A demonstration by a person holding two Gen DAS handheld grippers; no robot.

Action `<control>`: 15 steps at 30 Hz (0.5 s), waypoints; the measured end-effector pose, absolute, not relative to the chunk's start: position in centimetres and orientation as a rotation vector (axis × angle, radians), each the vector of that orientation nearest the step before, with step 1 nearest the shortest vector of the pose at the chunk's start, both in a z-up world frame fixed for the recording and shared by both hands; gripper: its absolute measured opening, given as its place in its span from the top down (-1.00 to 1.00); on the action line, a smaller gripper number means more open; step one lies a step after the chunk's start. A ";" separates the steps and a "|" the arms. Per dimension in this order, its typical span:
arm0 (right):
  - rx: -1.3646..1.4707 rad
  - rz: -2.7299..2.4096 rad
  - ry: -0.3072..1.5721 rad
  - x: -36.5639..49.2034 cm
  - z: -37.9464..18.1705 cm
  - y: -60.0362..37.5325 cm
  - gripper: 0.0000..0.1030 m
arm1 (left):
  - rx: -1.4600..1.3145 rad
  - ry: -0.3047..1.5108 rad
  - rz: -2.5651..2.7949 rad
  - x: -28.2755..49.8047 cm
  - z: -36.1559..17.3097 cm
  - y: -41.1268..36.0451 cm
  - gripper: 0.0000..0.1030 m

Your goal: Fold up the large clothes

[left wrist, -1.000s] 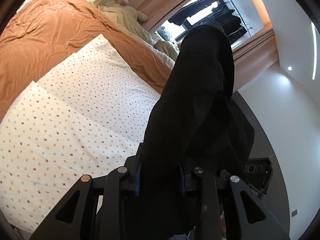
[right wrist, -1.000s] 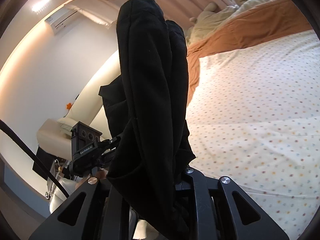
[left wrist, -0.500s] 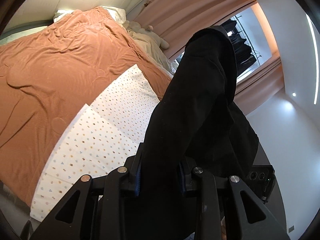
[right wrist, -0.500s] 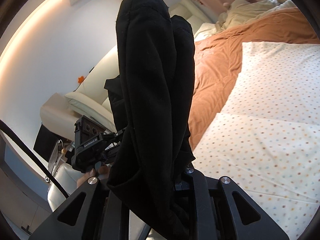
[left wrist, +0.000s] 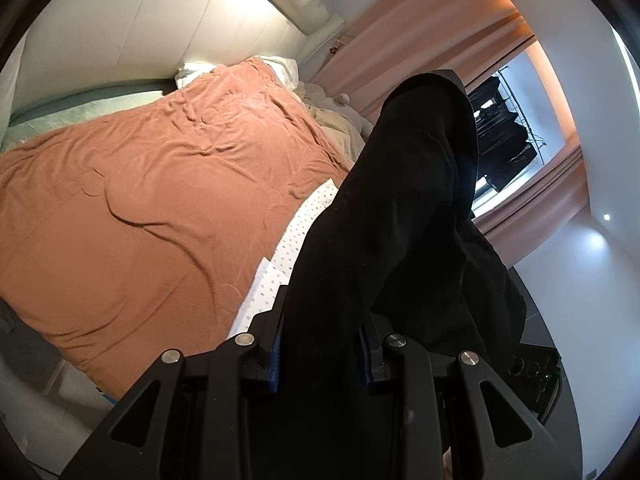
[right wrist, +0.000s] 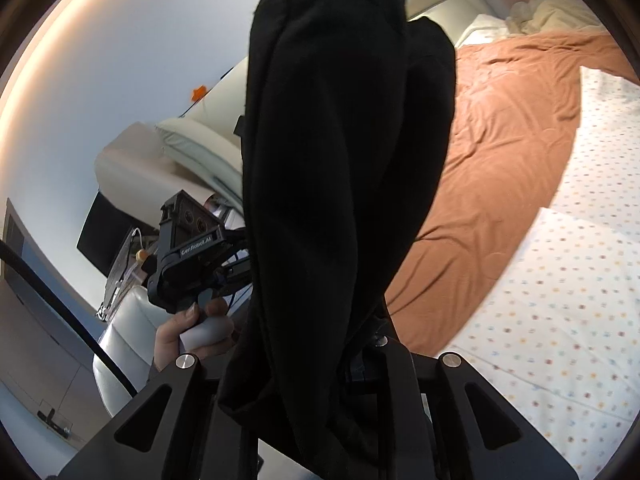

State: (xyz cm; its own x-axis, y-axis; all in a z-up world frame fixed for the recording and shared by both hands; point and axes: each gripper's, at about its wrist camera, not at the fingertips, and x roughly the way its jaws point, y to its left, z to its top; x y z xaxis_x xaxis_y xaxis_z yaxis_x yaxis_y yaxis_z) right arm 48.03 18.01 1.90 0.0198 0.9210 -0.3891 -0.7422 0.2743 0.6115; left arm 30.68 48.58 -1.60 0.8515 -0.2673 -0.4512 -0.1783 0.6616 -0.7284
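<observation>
A large black garment point(left wrist: 404, 216) hangs bunched in the air above the bed. My left gripper point(left wrist: 320, 354) is shut on one part of it; the cloth fills the gap between the blue pads and rises up the middle of the left wrist view. My right gripper point(right wrist: 320, 364) is shut on another part of the black garment point(right wrist: 340, 140), which covers its fingers and the middle of the right wrist view. The other hand-held gripper point(right wrist: 188, 256), with the hand on it, shows at the left in the right wrist view.
An orange-brown blanket point(left wrist: 140, 204) covers the bed. A white dotted sheet point(right wrist: 560, 308) lies on it to the right. Cream bedding and a pillow point(left wrist: 328, 116) sit by the headboard and pink curtains point(left wrist: 432, 36). A pale armchair point(right wrist: 172, 152) and a dark screen point(right wrist: 104, 236) stand beside the bed.
Both grippers have risen and swung left with the garment still clamped. More orange blanket and headboard wall show, and less dotted sheet.
</observation>
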 end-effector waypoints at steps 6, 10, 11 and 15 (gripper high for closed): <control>0.263 1.386 0.863 48.5 0.5 24.9 0.74 | -0.854 0.547 0.023 28.6 -2.1 52.6 0.44; 0.253 1.430 0.893 48.8 -0.7 29.2 0.74 | -0.844 0.538 0.068 26.6 -2.6 54.4 0.44; 0.250 1.442 0.901 48.9 -1.0 30.4 0.74 | -0.845 0.538 0.078 26.2 -2.7 55.1 0.44; 0.271 1.472 0.927 49.3 -2.3 33.5 0.74 | -0.839 0.553 0.127 25.7 -3.1 57.3 0.44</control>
State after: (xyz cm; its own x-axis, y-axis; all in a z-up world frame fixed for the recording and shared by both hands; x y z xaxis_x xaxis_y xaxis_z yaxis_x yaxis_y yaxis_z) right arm 49.29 33.49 -2.32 -0.1605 0.9175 -0.3639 -0.7247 0.1408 0.6745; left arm 25.70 57.31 -3.09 0.8523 -0.1066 -0.5121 -0.3191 0.6698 -0.6705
